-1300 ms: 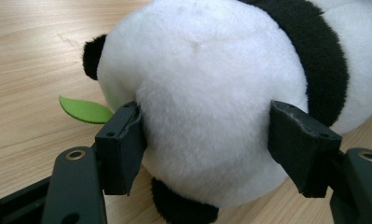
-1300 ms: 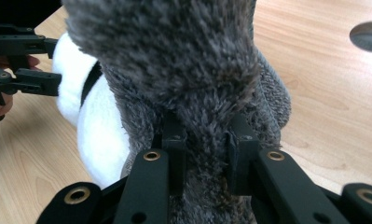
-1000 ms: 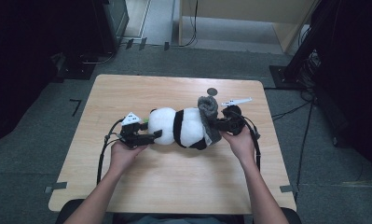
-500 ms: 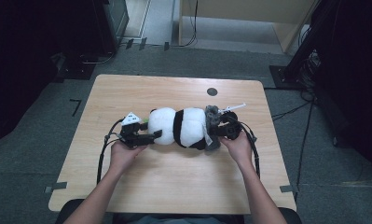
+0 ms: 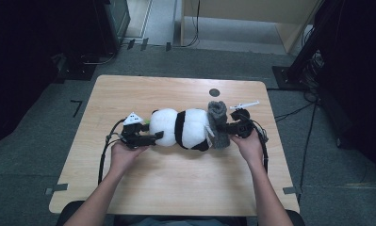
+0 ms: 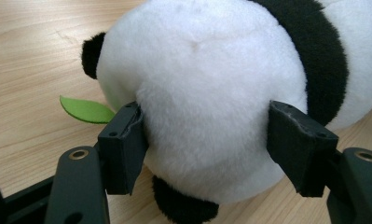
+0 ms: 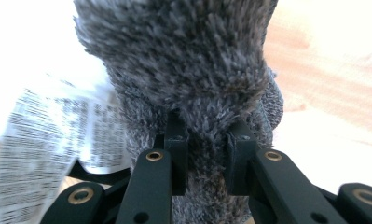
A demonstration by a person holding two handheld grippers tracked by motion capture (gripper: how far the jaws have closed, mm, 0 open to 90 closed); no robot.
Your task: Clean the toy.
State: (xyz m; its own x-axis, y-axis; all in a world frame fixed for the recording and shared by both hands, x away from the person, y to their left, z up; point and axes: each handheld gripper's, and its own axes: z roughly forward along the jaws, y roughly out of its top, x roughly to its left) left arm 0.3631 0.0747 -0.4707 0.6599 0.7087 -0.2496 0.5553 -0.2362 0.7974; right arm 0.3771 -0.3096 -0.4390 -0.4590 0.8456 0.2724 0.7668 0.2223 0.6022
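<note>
My left tongs [image 6: 207,140] clamped the toy panda [image 5: 185,128] by its white head on the counter [image 5: 176,188], my right tongs [image 7: 207,140] pinched the grey fuzzy sock [image 7: 188,65] at its other end.

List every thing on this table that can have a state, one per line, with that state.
Black-and-white plush panda: lying on its side on the table, head held.
Fuzzy grey sock: pinched, pulled against the panda's rear end.
Left gripper: shut on the panda's head.
Right gripper: shut on the sock.
Green felt leaf: flat on the table.
Printed white tag: hanging loose beside the sock.
</note>
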